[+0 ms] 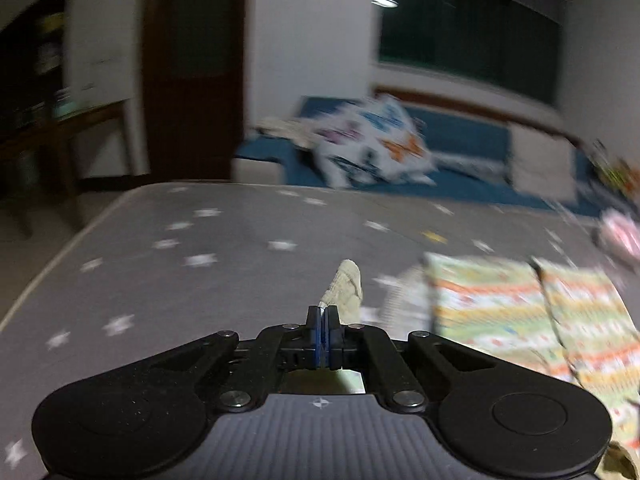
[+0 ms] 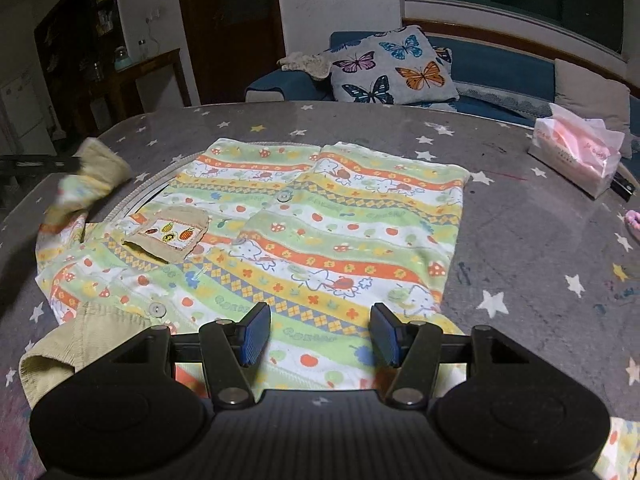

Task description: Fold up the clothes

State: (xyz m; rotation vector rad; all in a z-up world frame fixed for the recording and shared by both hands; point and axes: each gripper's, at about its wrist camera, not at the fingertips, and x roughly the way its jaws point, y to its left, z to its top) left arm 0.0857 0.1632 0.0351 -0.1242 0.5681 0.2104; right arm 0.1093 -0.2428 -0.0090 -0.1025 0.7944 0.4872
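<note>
A child's striped patterned shirt (image 2: 304, 232) with buttons and a tan chest pocket lies flat on the grey star-print table (image 2: 520, 216). My left gripper (image 1: 325, 320) is shut on the shirt's tan sleeve cuff (image 1: 346, 286) and holds it lifted off the table; the view is blurred. From the right wrist view that raised sleeve cuff (image 2: 96, 168) shows at the shirt's left side, with the left gripper's dark body beside it. My right gripper (image 2: 318, 334) is open and empty, low over the shirt's near hem. The shirt also shows in the left wrist view (image 1: 520, 312).
A pink tissue pack (image 2: 576, 156) sits at the table's right side, with a small pink item (image 2: 634, 220) at the right edge. Behind the table stands a blue sofa (image 2: 496, 64) with a butterfly cushion (image 2: 392, 68). A dark wooden side table (image 2: 132, 76) stands at the left.
</note>
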